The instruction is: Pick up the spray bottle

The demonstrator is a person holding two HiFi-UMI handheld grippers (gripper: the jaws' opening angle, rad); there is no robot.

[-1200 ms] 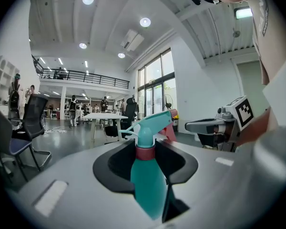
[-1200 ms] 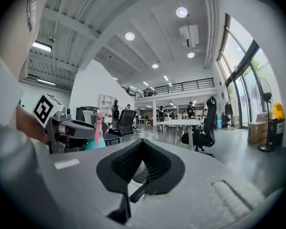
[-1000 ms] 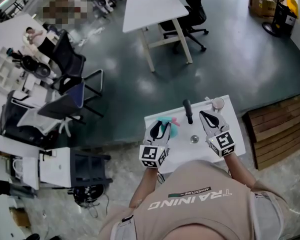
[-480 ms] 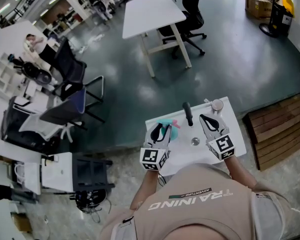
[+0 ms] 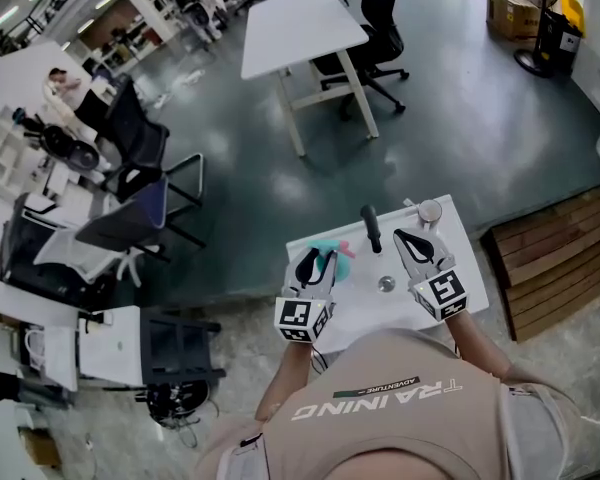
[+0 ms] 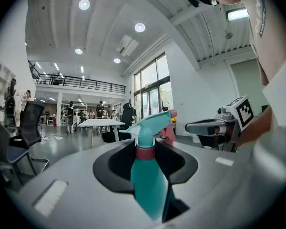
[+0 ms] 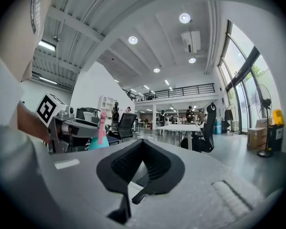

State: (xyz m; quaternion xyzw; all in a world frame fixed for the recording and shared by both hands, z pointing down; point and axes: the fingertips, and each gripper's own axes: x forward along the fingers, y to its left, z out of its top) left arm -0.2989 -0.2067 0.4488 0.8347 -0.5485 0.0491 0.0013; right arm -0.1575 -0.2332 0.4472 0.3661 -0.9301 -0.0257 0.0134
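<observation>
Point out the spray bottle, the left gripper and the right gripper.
spray bottle (image 6: 147, 185): left gripper view, on its teal body.
left gripper (image 5: 318, 257): head view, midway between its fingertips.
right gripper (image 5: 403, 237): head view, midway between its fingertips.

My forearms reach forward side by side, both grippers pointing level. My left gripper (image 5: 317, 259) has its jaws clamped on the spray bottle (image 6: 147, 185). My right gripper (image 5: 408, 240) carries nothing, its jaw tips pressed together.
</observation>
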